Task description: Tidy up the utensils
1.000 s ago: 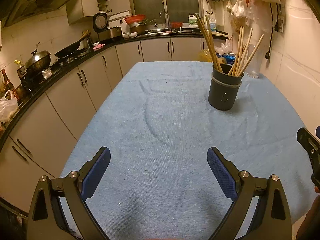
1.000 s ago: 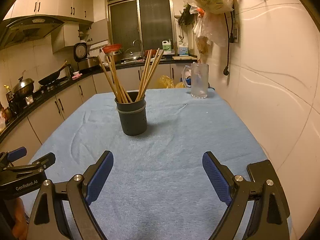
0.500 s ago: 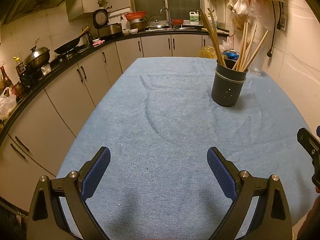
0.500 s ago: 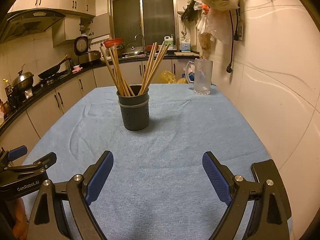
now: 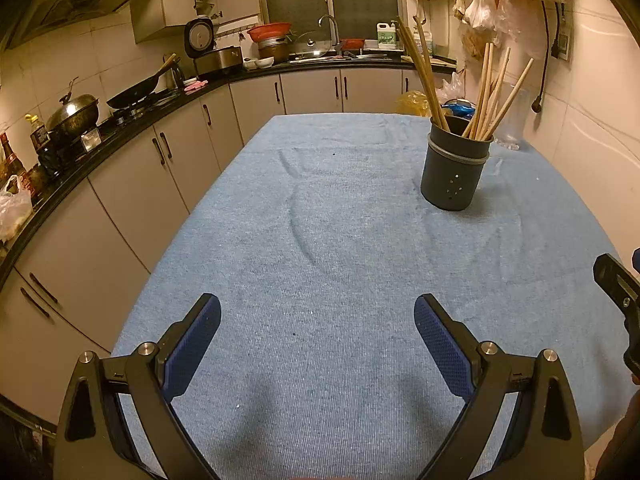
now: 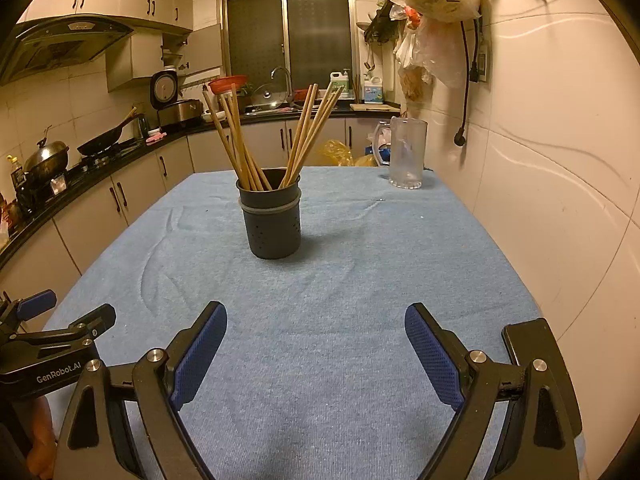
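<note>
Both grippers hang low over the near end of the table (image 6: 460, 248), and neither has anything in it. The left gripper (image 5: 318, 336) is spread wide, blue pads facing each other across bare blue cloth (image 5: 320, 240). The right gripper (image 6: 316, 340) is spread just as wide, and it looks straight at the holder (image 6: 274, 224).

That holder is a dark round cup with a pale band under its rim and small holes low in its wall. It stands upright toward the far right part of the table, well apart from both grippers. The chopsticks (image 6: 240, 140) are plain pale wood, long and thin, fanned in two bunches: one leans left, one leans right, tips well above the rim.

My read on handling: the sticks are light, stiff and smooth, so they may roll or slip between the pads. Best to pinch one across its upper shaft, clear of its neighbours, and lift along its lean. The holder looks light as well, and with tall sticks in it a sideways tug could tip it. If it needs steadying, the free gripper could take it around the wall, below the band.

A clear jug (image 6: 406, 154) stands at the far right corner, near the wall.
</note>
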Available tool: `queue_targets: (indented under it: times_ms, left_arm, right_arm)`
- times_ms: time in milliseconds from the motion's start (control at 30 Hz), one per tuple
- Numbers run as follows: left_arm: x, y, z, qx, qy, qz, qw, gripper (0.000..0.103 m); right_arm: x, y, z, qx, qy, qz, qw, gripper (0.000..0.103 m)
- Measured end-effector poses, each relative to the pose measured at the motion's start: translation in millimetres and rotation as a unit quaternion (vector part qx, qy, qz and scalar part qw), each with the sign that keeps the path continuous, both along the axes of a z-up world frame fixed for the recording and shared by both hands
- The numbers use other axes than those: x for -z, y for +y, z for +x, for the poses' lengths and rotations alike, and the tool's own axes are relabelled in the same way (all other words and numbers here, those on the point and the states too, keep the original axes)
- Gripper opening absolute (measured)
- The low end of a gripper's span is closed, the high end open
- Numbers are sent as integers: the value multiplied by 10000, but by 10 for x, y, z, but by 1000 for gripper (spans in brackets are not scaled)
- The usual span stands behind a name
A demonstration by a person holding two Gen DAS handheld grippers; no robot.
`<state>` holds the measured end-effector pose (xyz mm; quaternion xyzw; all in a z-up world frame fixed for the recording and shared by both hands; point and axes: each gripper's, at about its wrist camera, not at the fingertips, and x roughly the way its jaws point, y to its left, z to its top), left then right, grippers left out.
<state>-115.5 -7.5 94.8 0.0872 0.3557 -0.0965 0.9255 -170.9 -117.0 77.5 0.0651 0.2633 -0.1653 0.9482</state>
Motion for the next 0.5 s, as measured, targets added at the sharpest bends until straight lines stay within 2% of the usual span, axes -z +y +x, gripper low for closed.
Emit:
queue_targets:
  times_ms: [500]
  left_arm:
    - [12, 17, -22, 45, 33, -14, 10000, 97]
  right_arm:
    - [0, 27, -23, 16, 9, -14, 10000, 93]
